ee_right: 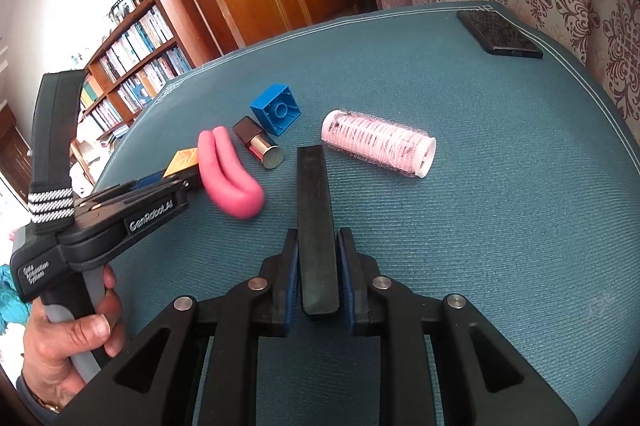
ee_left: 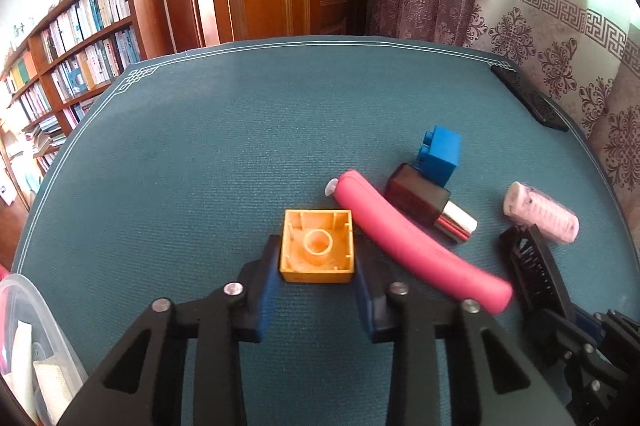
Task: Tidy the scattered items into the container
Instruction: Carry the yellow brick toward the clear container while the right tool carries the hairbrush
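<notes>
A: Left gripper [ee_left: 316,258] clamped on a yellow square plastic building block [ee_left: 317,251], hollow underside facing the camera, just above the teal cloth-covered tabletop [ee_left: 224,154]. Right gripper [ee_right: 319,268] closed on a long black comb [ee_right: 316,226], long axis straight ahead along the fingers.

B: Other items?

A: Pink bent foam tube [ee_left: 416,246], long axis running from far-left to near-right, touching a dark square-bodied bottle with a silver cap [ee_left: 430,208], cap pointing near-right. Blue plastic building block [ee_left: 438,154] on its side just behind it. Pale pink mesh hair roller [ee_left: 540,212] lying apart to the right.

B: View differences?

A: Only the left wrist view shows the clear plastic container [ee_left: 36,342], at the near-left edge. Only the right wrist view shows the hand [ee_right: 72,342] on the left gripper's handle, the blue block's hollow side, and the whole black phone [ee_right: 498,32] at the far corner.
</notes>
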The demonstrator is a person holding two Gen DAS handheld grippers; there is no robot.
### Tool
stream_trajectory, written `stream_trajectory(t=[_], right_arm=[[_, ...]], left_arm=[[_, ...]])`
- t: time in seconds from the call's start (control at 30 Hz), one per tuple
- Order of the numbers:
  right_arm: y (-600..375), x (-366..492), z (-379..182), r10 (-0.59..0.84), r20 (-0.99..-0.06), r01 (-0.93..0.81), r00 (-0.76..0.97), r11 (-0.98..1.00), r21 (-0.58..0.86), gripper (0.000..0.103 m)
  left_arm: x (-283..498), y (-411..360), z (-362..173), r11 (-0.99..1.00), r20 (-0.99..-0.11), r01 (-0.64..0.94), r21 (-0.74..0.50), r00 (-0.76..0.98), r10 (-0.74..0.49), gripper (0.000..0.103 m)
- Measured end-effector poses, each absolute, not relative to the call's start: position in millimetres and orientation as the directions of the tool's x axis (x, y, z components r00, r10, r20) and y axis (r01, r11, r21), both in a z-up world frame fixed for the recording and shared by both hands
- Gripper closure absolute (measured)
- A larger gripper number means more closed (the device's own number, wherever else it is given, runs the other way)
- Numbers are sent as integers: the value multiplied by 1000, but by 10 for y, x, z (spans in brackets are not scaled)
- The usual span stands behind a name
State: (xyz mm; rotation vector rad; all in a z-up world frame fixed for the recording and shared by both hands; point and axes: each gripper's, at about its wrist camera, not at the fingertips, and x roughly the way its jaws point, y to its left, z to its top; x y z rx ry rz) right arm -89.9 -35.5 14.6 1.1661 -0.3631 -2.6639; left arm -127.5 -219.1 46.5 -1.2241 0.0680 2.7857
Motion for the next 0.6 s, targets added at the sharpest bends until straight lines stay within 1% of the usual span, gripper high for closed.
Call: stream_trajectory(t=[0.3,0.6], right_arm=[[-341,-959,150,-298,-683,87,-667,-941,326,83],[-332,-945,165,-315,-683,98,-659,-936,337,83]], left_arm=[[-1075,-2214,485,-994,-745,-105,-15,-662,81,68],[-830,-2205,585,-994,-735,-110,-21,-672,90,68]])
